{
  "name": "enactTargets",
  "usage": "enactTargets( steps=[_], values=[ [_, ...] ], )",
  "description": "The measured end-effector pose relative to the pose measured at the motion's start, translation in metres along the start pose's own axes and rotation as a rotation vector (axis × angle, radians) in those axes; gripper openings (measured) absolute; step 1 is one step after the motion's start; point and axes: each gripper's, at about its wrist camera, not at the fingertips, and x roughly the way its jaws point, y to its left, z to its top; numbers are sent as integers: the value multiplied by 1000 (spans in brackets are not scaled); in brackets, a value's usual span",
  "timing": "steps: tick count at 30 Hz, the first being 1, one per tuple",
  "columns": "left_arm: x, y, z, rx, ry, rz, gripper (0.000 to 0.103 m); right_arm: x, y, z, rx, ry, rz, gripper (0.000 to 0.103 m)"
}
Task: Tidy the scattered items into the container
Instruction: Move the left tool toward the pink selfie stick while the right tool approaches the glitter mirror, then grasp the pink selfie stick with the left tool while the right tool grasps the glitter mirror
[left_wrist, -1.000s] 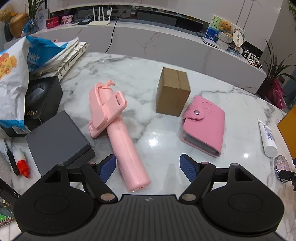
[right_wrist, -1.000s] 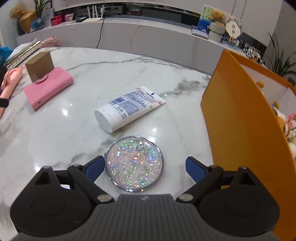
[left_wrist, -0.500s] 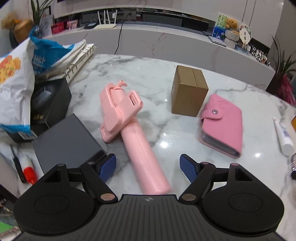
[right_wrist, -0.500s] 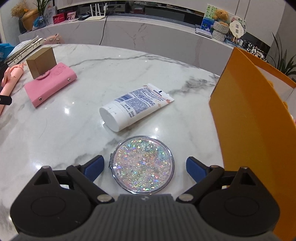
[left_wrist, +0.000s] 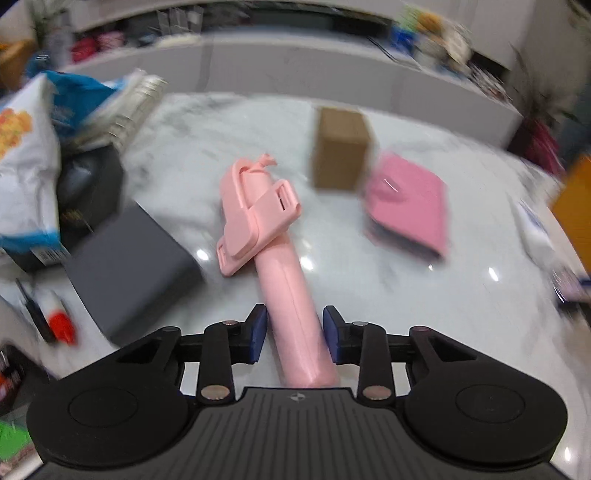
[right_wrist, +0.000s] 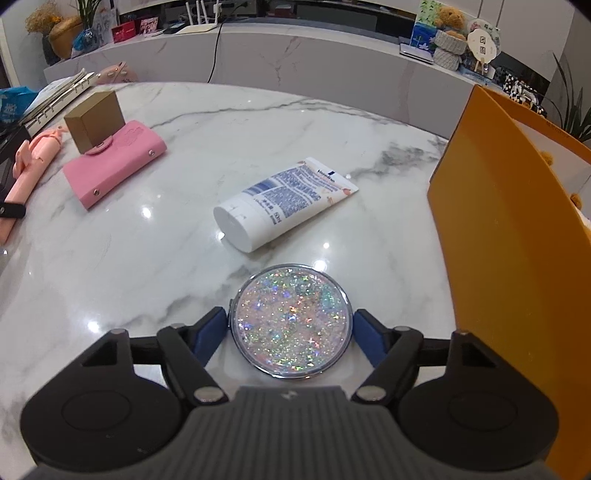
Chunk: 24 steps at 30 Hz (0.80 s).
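from the left wrist view, which is smeared by motion blur, we see our left claw (left_wrist: 293, 334) closing its jaws on the handle of the pink selfie stick (left_wrist: 273, 258), with both blue pads right against the handle's sides. the stick lies on the marble worktop (left_wrist: 424, 295), its folded phone clamp pointing away from us. to the left of it sits a dark grey box (left_wrist: 129, 273), and beyond that a white and blue snack bag (left_wrist: 26, 155). further back stands a small brown cardboard box (left_wrist: 341, 155), with a pink card wallet (left_wrist: 410, 210) just beside it on the right. a red-tipped pen (left_wrist: 59, 317) lies at the left edge.

from the right wrist view, sharp and steady, we see our right claw (right_wrist: 290, 332) closing its jaws around the round glitter compact mirror (right_wrist: 291, 325), which lies flat on the worktop (right_wrist: 147, 258); the blue pads stand at its rim on either side, and we cannot tell whether they press on it yet. just beyond the mirror lies a white lotion tube (right_wrist: 284, 203), cap toward us. the orange container (right_wrist: 509, 229) stands at the right, near the mirror. far left are the pink card wallet (right_wrist: 114, 166), the brown cardboard box (right_wrist: 94, 120) touching it, and the pink selfie stick (right_wrist: 31, 173).
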Motion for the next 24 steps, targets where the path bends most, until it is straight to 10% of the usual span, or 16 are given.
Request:
enactTargets(
  steps=[3,6,9,11,15,24],
  values=[
    [-9,-19,-16,84,31,9,39,-1,0,-2,-8,1,4,77],
    [-7,-31,-19,108,12,26,84,-1,0,-3,-9,-1,5,77],
    [3,-36,-12,95,-9,39,87,-1,0,-3,-6,-2,4,77],
    [7,-37,-8,81,-14,28,82,-1,-1,-3,-7,-2,5,77],
    [6,-35,-3,89,-27,34,35,-1,-1,-3,-14,3,8,77],
    [-3,-23,0,21,-17,-39,32,-9,1,0,-15,13,23,76]
  ],
)
